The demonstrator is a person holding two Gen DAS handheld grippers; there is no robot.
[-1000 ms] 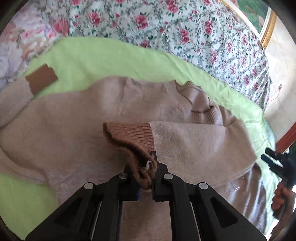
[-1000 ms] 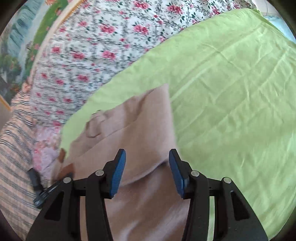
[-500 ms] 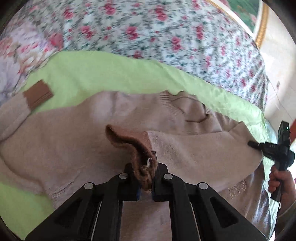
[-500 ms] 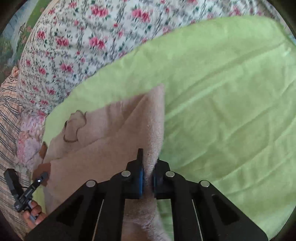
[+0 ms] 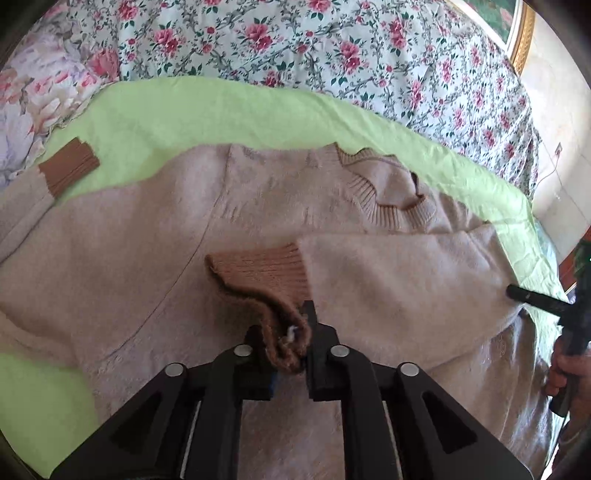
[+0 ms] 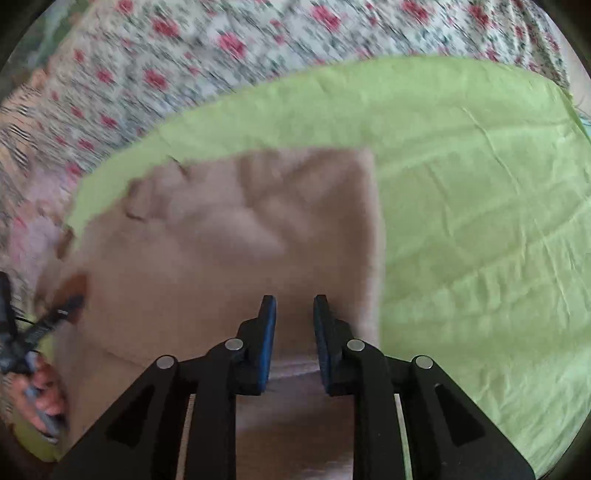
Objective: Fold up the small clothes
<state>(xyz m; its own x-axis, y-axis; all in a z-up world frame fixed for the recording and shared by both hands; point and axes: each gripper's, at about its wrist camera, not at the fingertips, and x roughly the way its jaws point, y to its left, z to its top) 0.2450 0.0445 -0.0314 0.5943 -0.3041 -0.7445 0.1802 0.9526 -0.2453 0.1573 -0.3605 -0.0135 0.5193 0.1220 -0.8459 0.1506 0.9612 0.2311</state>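
A beige knit sweater [image 5: 155,236] with brown ribbed cuffs lies on a green sheet [image 5: 207,110]. Its right sleeve is folded across the chest. My left gripper [image 5: 286,347] is shut on that sleeve's brown cuff [image 5: 266,273]. The other brown cuff [image 5: 68,170] lies flat at the far left. In the right wrist view, my right gripper [image 6: 294,314] is open and empty, just above the sweater [image 6: 221,251] near its folded right edge. The right gripper also shows in the left wrist view [image 5: 532,299], at the sweater's right side.
A floral bedspread [image 5: 332,48] lies behind the green sheet [image 6: 480,221]. A gold picture frame [image 5: 522,33] stands at the far right corner. The hand holding the left gripper [image 6: 40,380] shows at the left edge of the blurred right wrist view.
My right gripper was shut on the sweater's folded edge half a second ago; now it has let go and its jaws are apart. My left gripper keeps its hold on the cuff.
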